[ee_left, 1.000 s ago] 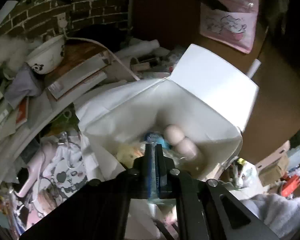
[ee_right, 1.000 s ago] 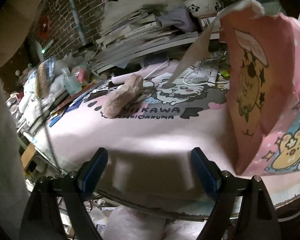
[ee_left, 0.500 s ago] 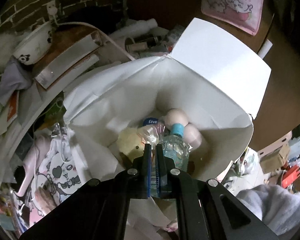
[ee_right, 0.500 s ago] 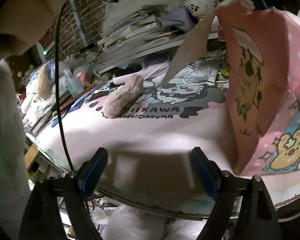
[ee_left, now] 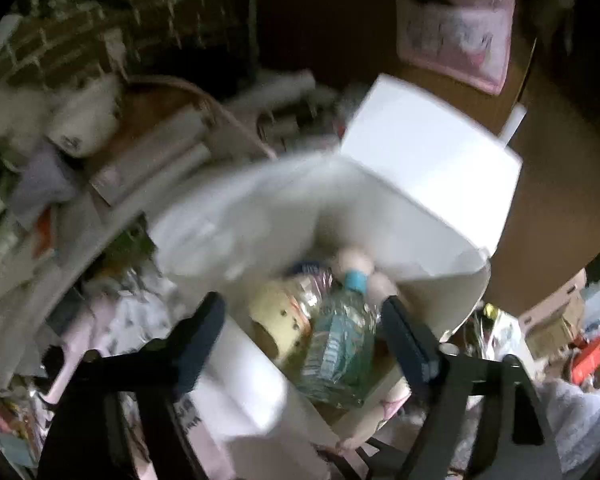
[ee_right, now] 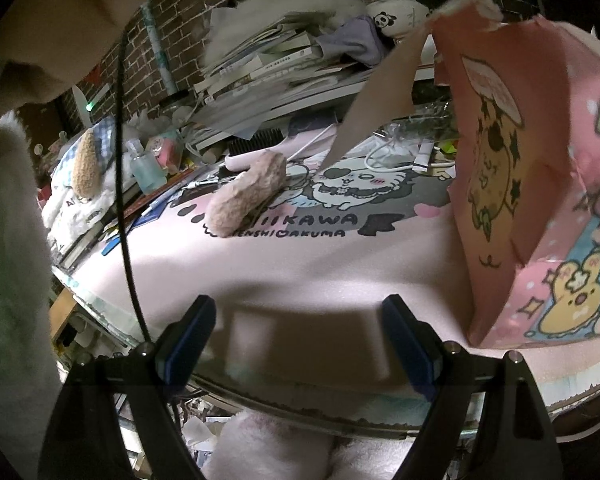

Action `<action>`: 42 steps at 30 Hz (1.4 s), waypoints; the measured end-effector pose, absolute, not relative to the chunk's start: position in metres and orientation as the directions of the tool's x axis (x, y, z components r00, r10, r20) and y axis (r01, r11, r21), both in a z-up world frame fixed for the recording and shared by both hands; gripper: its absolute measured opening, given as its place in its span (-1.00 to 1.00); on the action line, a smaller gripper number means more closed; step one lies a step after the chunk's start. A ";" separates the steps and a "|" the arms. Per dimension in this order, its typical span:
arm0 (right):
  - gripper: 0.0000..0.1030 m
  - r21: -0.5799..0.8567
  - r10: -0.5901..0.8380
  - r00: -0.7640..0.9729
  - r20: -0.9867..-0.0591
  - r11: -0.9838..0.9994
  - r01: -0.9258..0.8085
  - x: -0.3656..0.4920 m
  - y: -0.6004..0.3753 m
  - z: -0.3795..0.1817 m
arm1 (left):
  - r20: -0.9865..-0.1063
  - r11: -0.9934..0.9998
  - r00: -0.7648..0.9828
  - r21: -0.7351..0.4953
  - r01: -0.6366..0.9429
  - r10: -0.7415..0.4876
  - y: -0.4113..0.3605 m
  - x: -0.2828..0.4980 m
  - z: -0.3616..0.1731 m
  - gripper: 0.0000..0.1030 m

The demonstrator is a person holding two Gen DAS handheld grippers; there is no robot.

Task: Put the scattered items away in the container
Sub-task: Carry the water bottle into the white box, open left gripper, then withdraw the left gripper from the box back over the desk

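So the left gripper [ee_left: 300, 312] has just been popping its jaws apart; half a second ago they were pinched together on the water bottle [ee_left: 340, 344], and now they're standing wide with the bottle lying loose between them, not pressed by either pad. The bottle is sitting down inside the white bag [ee_left: 428, 184], right under the fingers, blue cap pointing away, with a yellowish plush [ee_left: 280, 316] just left of it. This view is blurring pretty badly.

The right gripper [ee_right: 300, 332] isn't budging, jaws staying wide apart with nothing between them, hovering over the near edge of the pink desk mat [ee_right: 300, 264]. Ahead of it and a bit left, a fuzzy brown thing [ee_right: 248, 196] is lying on the mat. The pink cartoon outside of the bag [ee_right: 540, 184] is standing off to its right. The room's a dim mess: brick wall [ee_right: 180, 12], stacked books [ee_right: 268, 72], a panda bowl [ee_right: 400, 14].

The mat is reading "IIKAWA" and, under it, "ENSHI" and "AKUMA".
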State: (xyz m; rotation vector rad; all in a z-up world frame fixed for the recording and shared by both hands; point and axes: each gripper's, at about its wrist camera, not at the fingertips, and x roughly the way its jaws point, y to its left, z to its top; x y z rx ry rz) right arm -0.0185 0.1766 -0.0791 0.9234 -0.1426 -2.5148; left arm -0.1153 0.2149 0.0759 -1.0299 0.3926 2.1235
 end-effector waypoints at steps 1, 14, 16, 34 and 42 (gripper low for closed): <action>0.61 0.246 -0.448 -0.672 -0.589 -0.892 0.379 -0.019 0.176 -0.079 | -0.753 -0.691 -0.428 -0.049 -0.721 0.500 0.207 -0.113 0.083 0.64; 0.61 0.187 -0.418 -0.685 -0.596 -0.903 0.388 -0.022 0.155 -0.072 | -0.645 -0.896 -0.673 -0.043 -0.442 0.363 0.058 -0.084 0.088 0.80; 0.61 0.175 -0.417 -0.687 -0.595 -0.901 0.396 -0.023 0.147 -0.071 | -0.635 -0.925 -0.705 -0.039 -0.378 0.315 0.032 -0.076 0.079 0.80; 0.61 0.069 -0.345 -0.707 -0.617 -0.919 0.387 -0.057 0.074 -0.058 | -0.686 -0.998 -0.727 -0.059 0.007 0.035 -0.103 -0.035 -0.038 0.80; 0.61 0.046 -0.282 -0.708 -0.648 -0.942 0.333 -0.091 0.059 -0.055 | -0.683 -0.993 -0.724 -0.121 -0.019 0.097 -0.107 -0.034 -0.052 0.80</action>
